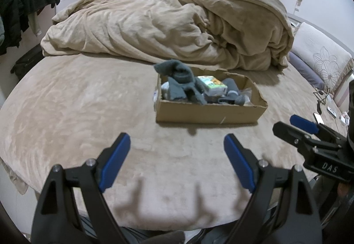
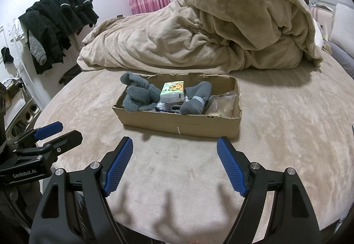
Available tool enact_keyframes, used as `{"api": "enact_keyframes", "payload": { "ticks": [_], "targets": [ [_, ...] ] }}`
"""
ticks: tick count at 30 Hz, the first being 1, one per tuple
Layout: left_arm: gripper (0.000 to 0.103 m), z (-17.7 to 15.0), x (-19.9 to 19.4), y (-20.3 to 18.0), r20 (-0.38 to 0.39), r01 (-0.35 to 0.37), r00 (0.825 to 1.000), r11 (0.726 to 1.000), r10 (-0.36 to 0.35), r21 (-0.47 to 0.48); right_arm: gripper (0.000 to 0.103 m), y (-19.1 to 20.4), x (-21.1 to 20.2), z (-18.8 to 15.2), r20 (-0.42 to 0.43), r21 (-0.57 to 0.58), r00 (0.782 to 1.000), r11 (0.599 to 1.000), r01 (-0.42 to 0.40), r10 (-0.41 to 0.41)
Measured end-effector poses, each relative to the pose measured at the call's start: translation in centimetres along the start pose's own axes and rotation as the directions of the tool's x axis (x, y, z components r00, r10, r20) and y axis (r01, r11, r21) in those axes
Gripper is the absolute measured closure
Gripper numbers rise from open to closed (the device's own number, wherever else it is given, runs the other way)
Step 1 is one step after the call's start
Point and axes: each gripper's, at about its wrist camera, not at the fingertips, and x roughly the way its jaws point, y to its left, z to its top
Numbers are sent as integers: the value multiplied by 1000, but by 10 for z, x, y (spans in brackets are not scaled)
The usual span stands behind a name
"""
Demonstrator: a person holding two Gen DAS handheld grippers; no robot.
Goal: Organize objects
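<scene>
A shallow cardboard box (image 1: 208,112) (image 2: 181,124) sits on the beige bed. In it lie grey socks (image 1: 180,81) (image 2: 141,93), a tissue pack (image 1: 215,87) (image 2: 173,91), more grey socks (image 2: 197,98) and a clear plastic bag (image 2: 224,104). One grey sock hangs over the box's far left corner. My left gripper (image 1: 177,146) is open and empty above the bed, short of the box. My right gripper (image 2: 174,147) is open and empty, also short of the box. Each gripper shows in the other's view, the right (image 1: 296,126) and the left (image 2: 55,131).
A crumpled beige duvet (image 1: 177,25) (image 2: 210,29) is piled behind the box. Dark clothes (image 2: 55,23) hang on a rack at the left. Pillows (image 1: 320,56) lie at the right. Small items, including a phone (image 1: 318,118), lie at the bed's right edge.
</scene>
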Motion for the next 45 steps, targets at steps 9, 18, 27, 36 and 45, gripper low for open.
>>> {"api": "enact_keyframes", "payload": {
  "ticks": [9,18,27,36,45],
  "targets": [
    [15,1,-1,1,3,4,1000,1000,-4,3,22,0,0,0,0,0,1000,1000,1,-1],
    [15,1,-1,1,4,4,1000,1000,-4,5,22,0,0,1,0,1,1000,1000,0,0],
    [15,2,-1,0,7,2,1000,1000,-2,6,22,-1,0,1,0,0,1000,1000,1,-1],
    [15,3,0,-1,6,3,1000,1000,-3,9,22,-1,1,1,-2,1,1000,1000,1,-1],
    [15,2,5,-5,20,15,1000,999,-16,45,22,-2,3,1,-3,-3,1000,1000,2,-2]
  ]
}}
